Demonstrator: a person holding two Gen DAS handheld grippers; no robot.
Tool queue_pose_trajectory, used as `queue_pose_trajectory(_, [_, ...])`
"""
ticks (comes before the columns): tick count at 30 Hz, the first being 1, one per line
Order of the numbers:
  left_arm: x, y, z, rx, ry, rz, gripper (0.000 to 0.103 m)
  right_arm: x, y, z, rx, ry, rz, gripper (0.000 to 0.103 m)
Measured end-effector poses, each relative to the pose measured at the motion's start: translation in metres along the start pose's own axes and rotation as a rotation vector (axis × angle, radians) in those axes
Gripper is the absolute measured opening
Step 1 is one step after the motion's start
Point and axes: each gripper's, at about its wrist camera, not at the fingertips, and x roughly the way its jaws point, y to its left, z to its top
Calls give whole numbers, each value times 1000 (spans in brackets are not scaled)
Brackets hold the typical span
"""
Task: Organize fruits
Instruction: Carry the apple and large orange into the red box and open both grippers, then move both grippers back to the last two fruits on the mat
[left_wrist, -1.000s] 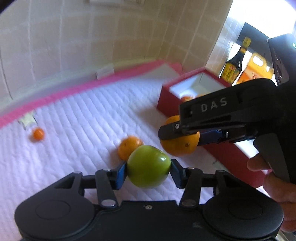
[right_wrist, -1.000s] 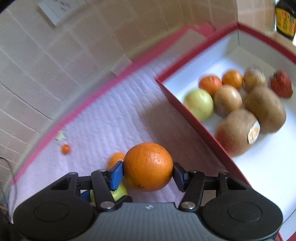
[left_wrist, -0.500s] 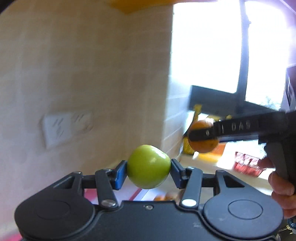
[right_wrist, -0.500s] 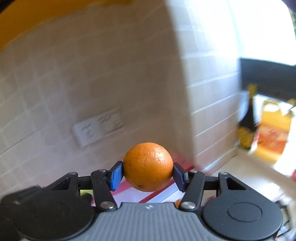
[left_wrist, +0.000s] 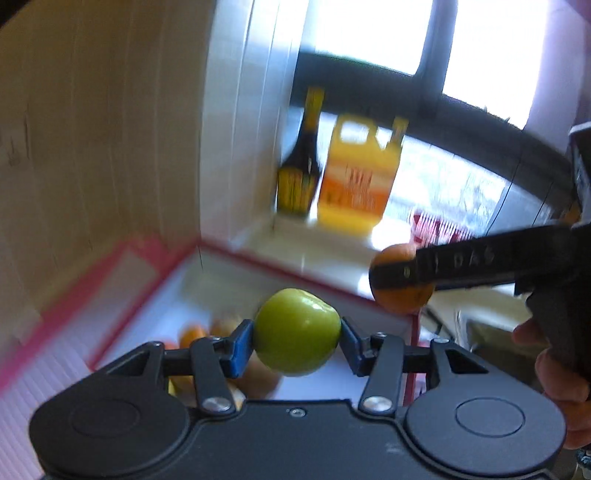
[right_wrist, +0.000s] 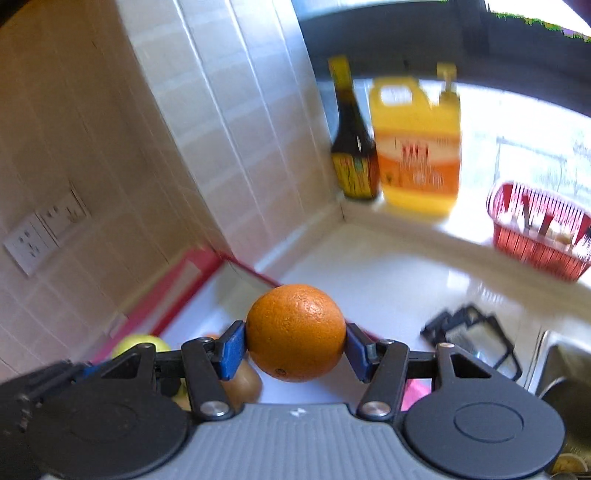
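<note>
We see the left gripper (left_wrist: 296, 336) clamped on a green apple (left_wrist: 296, 331), its 2 blue pads pressed to the fruit's left and right sides; the apple hangs in the air above the red box (left_wrist: 321, 281), over the box's white floor. Below and to the left of the apple, inside the box, we make out several blurred fruits (left_wrist: 192, 336), orange and brownish; we cannot tell their exact number.

The right gripper (right_wrist: 295, 341) is closed on an orange (right_wrist: 295, 332), held the same way between its 2 blue pads; in the left wrist view the same gripper (left_wrist: 402, 273) enters from the right with the orange (left_wrist: 400, 282) at its tip, just over the far right rim of the box, and the person's right hand (left_wrist: 561, 373) wraps its handle. The orange sits to the right of the apple and farther off; the 2 fruits are apart.

In the right wrist view a brown kiwi (right_wrist: 242, 384) lies in the box under the orange, and the green apple (right_wrist: 140, 343) shows at the near left.

Far off, in the corner by the tiled wall (right_wrist: 236, 122), stand a dark bottle (right_wrist: 352, 155) and a yellow jug (right_wrist: 417, 147), side by side; a red basket (right_wrist: 539, 236) sits to the far right on the sill; a wall socket (right_wrist: 44, 236) is on the left.
</note>
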Motion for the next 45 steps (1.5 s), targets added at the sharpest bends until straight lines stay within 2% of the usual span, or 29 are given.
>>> queue_pose_trajectory(4, [32,5,-20,-27,97,-4,60,30,0,-19,-35,81,4,59])
queue_pose_trajectory(6, [33,6,-29,-30,130,-9,60,43,1,-27,-31,122,8,59])
queue_pose_trajectory(10, [37,3,-31,-16,156,-7,60,55,1,-37,-27,161,18,59])
queue_pose_trajectory(17, [34,2,-28,-20,137,-6,61,52,2,-36,-30,151,16,60])
queue_pose_trajectory(18, [35,1,-26,-21,124,-1,76,53,2,-36,-34,157,23,61])
queue_pose_trajectory(19, [33,1,-25,-23,116,7,85,54,1,-35,-33,163,37,62])
queue_pose_trajectory(20, [30,2,-25,-28,108,10,87,56,-1,-35,-27,168,54,64])
queue_pose_trajectory(23, [23,7,-23,-43,101,12,87,49,-6,-30,2,151,71,65])
queue_pose_trajectory(27, [-2,20,-21,-70,53,36,87,30,-6,-17,4,101,74,65])
queue_pose_trajectory(31, [-41,39,-26,-87,-9,90,87,13,9,-9,-30,65,86,64])
queue_pose_trajectory(35, [-91,68,-44,-129,-81,184,87,1,45,-10,-91,54,113,64])
queue_pose_trajectory(39, [-147,104,-72,-190,-120,310,87,-11,95,-17,-161,32,152,64])
queue_pose_trajectory(45, [-228,151,-100,-251,-143,526,86,-20,182,-31,-279,37,295,64])
